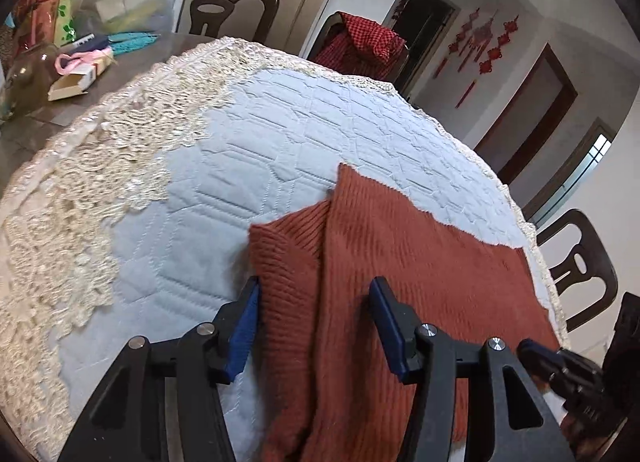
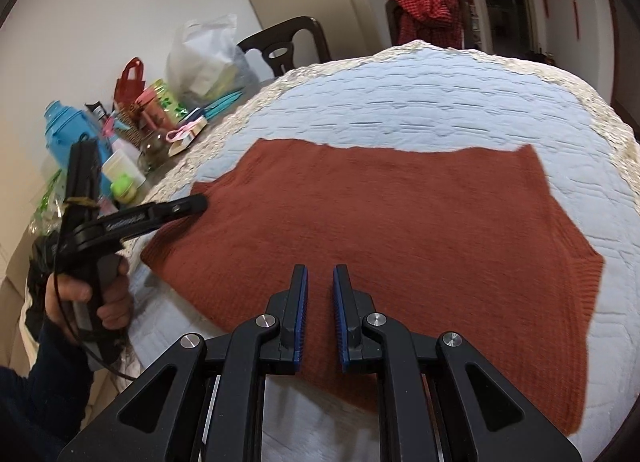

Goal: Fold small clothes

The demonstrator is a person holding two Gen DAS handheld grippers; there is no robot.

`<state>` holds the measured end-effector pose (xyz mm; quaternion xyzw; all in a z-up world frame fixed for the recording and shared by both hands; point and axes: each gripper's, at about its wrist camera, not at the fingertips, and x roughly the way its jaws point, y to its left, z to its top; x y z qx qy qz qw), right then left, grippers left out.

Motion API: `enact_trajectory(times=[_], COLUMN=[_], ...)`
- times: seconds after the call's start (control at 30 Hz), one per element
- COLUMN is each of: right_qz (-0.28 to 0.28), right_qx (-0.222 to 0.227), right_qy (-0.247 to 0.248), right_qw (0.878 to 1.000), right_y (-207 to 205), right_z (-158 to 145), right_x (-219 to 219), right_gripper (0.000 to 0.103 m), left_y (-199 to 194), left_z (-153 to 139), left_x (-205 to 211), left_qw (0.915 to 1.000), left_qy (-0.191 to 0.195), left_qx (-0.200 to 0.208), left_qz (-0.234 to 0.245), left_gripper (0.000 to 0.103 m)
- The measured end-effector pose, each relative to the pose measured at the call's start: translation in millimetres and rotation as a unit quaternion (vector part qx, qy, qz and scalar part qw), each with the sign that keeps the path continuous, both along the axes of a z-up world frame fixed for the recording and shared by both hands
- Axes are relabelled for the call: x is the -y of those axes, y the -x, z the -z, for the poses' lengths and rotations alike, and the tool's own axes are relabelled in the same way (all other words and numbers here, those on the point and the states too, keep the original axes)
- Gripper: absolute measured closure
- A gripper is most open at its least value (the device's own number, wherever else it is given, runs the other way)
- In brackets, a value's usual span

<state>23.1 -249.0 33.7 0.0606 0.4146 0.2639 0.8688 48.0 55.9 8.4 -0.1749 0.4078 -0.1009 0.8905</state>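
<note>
A rust-red knitted sweater (image 1: 400,262) (image 2: 380,214) lies flat on the quilted pale blue tablecloth (image 1: 240,142) (image 2: 400,102). In the left wrist view one sleeve (image 1: 288,254) is folded in over the body. My left gripper (image 1: 316,294) hovers open over that folded sleeve edge, pads apart and touching nothing; in the right wrist view its fingers (image 2: 188,208) reach the sweater's left corner. My right gripper (image 2: 320,282) hangs over the sweater's near edge with only a narrow gap between its blue pads and nothing in it.
Bottles, boxes and a white plastic bag (image 2: 208,58) crowd the bare tabletop left of the lace border (image 1: 80,190). Dark wooden chairs (image 1: 228,6) (image 1: 580,262) stand around the table. One chair carries a red checked garment (image 2: 428,14). A person's hand (image 2: 100,302) holds the left gripper.
</note>
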Motion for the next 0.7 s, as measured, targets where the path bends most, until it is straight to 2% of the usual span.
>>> enact_trajectory(times=[0.17, 0.27, 0.4, 0.53, 0.63, 0.67, 0.7], right_qz=[-0.014, -0.004, 0.01, 0.003, -0.019, -0.027, -0.032], right_qx=[-0.004, -0.013, -0.011, -0.011, -0.011, -0.011, -0.009], right_qy=[0.007, 0.006, 0.009, 0.006, -0.002, -0.012, -0.018], right_qw=[1.0, 1.0, 1.0, 1.0, 1.0, 0.999, 0.999], right_y=[-8.7, -25.0, -39.4, -31.7, -9.8, 1.6, 8.0], right_z=[4.0, 8.0, 7.5, 5.7, 6.9, 7.2, 7.3], right_x=[-16.8, -20.4, -20.7, -21.4, -18.8, -15.7, -13.8], right_gripper=[0.09, 0.09, 0.09, 0.09, 0.081, 0.074, 0.071], left_y=[10.2, 17.7, 22.9, 24.7, 24.7, 24.5, 23.9], left_z=[0.4, 1.6, 1.1, 0.9, 1.3, 1.5, 1.7], left_x=[3.2, 3.5, 7.1, 8.1, 8.2, 7.9, 7.4], left_qw=[0.9999, 0.9995, 0.9995, 0.9992, 0.9992, 0.9992, 0.9992], left_qy=[0.006, 0.023, 0.021, 0.029, 0.029, 0.029, 0.031], left_qx=[0.002, -0.004, -0.006, -0.01, -0.011, -0.011, -0.011], left_qz=[0.008, 0.019, 0.025, 0.028, 0.025, 0.023, 0.021], left_gripper=[0.047, 0.047, 0.047, 0.047, 0.048, 0.051, 0.058])
